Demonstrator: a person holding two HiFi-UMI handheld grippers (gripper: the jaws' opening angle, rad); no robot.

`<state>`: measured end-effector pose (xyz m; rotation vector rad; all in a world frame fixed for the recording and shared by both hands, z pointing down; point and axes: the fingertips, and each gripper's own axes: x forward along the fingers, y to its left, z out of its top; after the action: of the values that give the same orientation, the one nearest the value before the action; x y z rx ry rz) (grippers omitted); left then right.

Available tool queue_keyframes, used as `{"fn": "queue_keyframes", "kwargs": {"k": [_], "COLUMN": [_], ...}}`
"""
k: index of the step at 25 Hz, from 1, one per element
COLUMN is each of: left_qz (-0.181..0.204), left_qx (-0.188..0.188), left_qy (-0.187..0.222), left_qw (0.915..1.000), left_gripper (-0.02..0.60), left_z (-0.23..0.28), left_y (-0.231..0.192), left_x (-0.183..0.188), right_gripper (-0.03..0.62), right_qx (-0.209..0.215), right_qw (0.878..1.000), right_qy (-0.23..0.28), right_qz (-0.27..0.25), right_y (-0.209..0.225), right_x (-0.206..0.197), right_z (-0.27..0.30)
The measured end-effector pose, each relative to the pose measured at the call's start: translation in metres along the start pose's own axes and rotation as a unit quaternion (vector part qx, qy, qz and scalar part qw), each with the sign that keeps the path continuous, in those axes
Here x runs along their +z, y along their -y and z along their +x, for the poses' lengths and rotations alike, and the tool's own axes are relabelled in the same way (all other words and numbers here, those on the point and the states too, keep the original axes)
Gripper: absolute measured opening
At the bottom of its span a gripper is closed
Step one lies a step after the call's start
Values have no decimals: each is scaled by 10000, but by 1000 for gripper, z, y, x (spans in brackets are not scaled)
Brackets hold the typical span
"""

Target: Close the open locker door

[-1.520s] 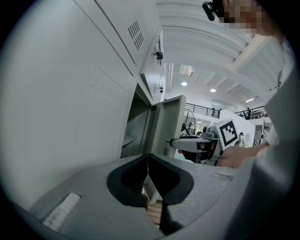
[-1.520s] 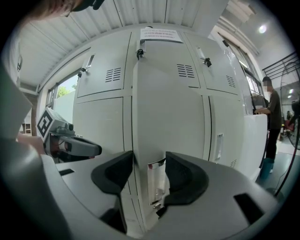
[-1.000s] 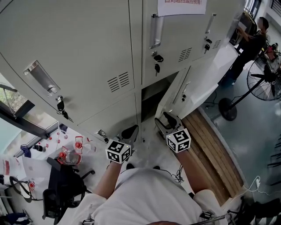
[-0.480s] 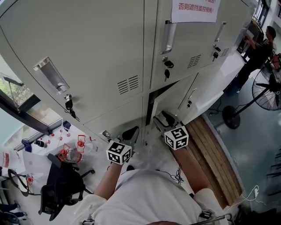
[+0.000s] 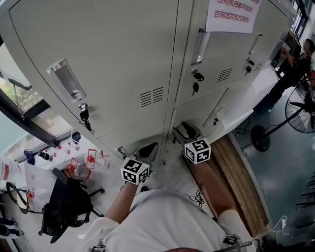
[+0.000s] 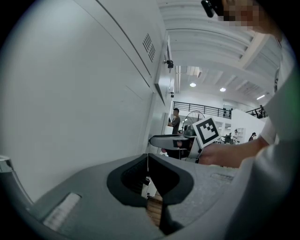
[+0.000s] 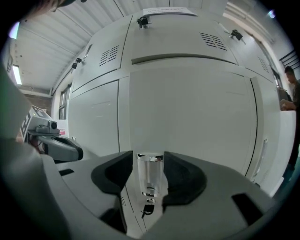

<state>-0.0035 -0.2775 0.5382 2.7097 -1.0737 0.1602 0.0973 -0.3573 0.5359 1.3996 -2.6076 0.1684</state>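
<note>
The lower grey locker door (image 5: 199, 113) now lies nearly flush with its neighbours, with only a thin dark seam along its left edge. My right gripper (image 5: 182, 131) points at that door near the seam. In the right gripper view the door (image 7: 192, 117) fills the picture. My right gripper (image 7: 150, 157) is open by a narrow gap that frames the door's chrome handle (image 7: 150, 176), with a key (image 7: 146, 209) hanging below. Whether the jaws touch the handle is hidden. My left gripper (image 5: 147, 149) hangs shut beside the left lower locker, and nothing shows between the jaws of my left gripper (image 6: 147, 157).
Upper lockers carry chrome handles (image 5: 199, 47), keys and a paper notice (image 5: 232, 15). Wooden planks (image 5: 238, 170) lie on the floor at the right. A standing fan (image 5: 300, 110) and a person (image 5: 295, 61) are far right. A black chair (image 5: 64, 209) and red-capped bottles (image 5: 78, 170) are on the left.
The lower door has swung from wide open to nearly flush with the lockers. My right gripper followed it in toward the lockers. The left gripper barely moved.
</note>
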Motion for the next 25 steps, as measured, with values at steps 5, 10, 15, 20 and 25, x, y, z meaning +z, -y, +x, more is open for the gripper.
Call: {"fn": "queue_keyframes", "kwargs": {"k": [5,10,15,20,25], "left_qz": [-13,-26,-38,-36,-103], "left_qx": [20,56,102,134,274], "left_qy": [-22,-39,-66,-40,-9], "left_qw": [10000,10000,9999,9999,9996], "left_gripper": [15,15,15,15,15], "left_z": [0,1,2,4,3], "left_y": [1,2,3,9,18], "left_x": [-2,-2,-3,0,-7], "right_gripper": [206,204,204,204,176], "right_qx": [-5,5,94,145,208], "right_qw": [10000,10000,9999,9998,9998], "right_qy": [-29,-7,15,52,6], "right_qz": [0,48,61,137,67], "right_y": [3,5,3,3,-2], "right_x": [0,0,1,4,3], "right_z": [8,11,8,-4,-29]}}
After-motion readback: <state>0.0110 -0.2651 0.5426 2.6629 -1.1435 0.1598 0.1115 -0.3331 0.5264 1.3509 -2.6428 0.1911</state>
